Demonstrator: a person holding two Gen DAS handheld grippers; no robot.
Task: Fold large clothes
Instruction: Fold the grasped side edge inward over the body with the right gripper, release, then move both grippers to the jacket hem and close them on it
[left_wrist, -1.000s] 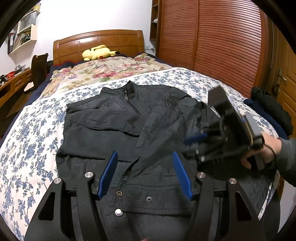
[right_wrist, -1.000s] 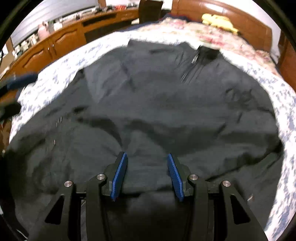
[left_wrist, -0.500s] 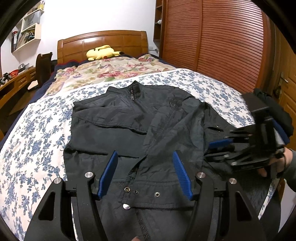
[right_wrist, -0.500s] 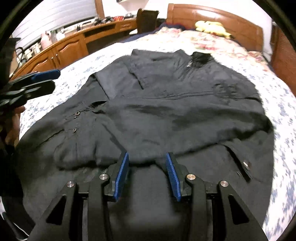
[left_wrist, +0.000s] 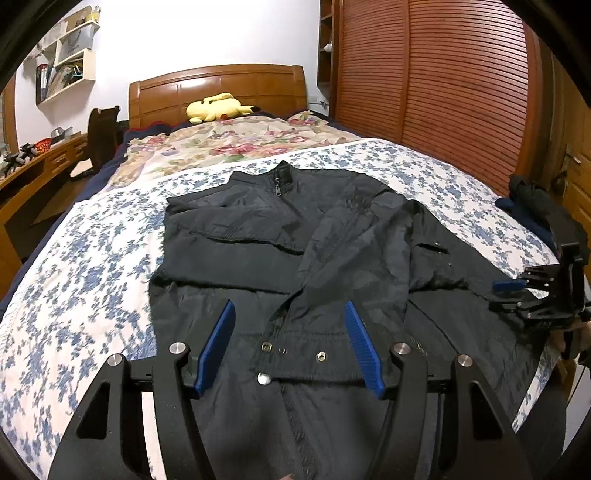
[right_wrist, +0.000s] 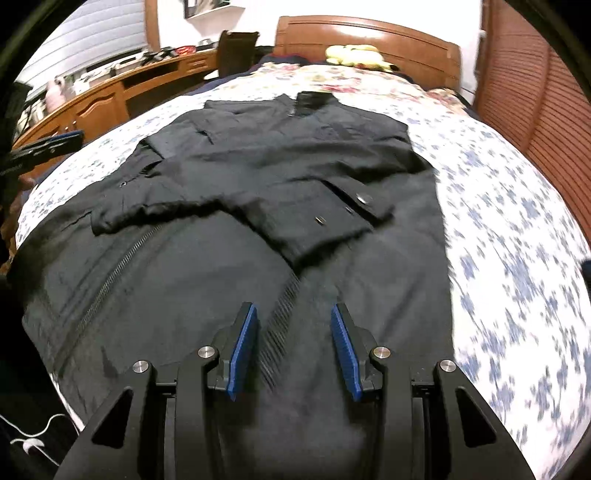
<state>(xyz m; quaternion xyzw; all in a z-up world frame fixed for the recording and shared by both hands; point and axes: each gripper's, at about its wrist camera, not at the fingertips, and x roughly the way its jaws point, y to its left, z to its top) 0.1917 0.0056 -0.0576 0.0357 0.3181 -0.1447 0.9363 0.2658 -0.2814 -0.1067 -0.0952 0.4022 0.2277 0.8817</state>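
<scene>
A black jacket (left_wrist: 280, 240) lies face up on the bed, collar toward the headboard, with both sleeves folded across its chest. It also shows in the right wrist view (right_wrist: 295, 177). My left gripper (left_wrist: 290, 343) is open and empty, above the jacket's hem by the snap buttons. My right gripper (right_wrist: 293, 345) is open and empty, above the jacket's lower part. It also shows at the far right of the left wrist view (left_wrist: 517, 291), off the jacket's right edge.
The bed has a blue floral sheet (left_wrist: 85, 280) and a flowered quilt (left_wrist: 236, 144) near the wooden headboard (left_wrist: 218, 85), with a yellow plush toy (left_wrist: 218, 107). A slatted wooden wardrobe (left_wrist: 443, 92) stands right. A wooden desk (right_wrist: 103, 96) runs along the left. Dark clothes (left_wrist: 535, 206) lie at the bed's right edge.
My right gripper has let go of the sleeve it laid across the chest and drawn back to the right and toward the hem. My left gripper has pulled back a little.
</scene>
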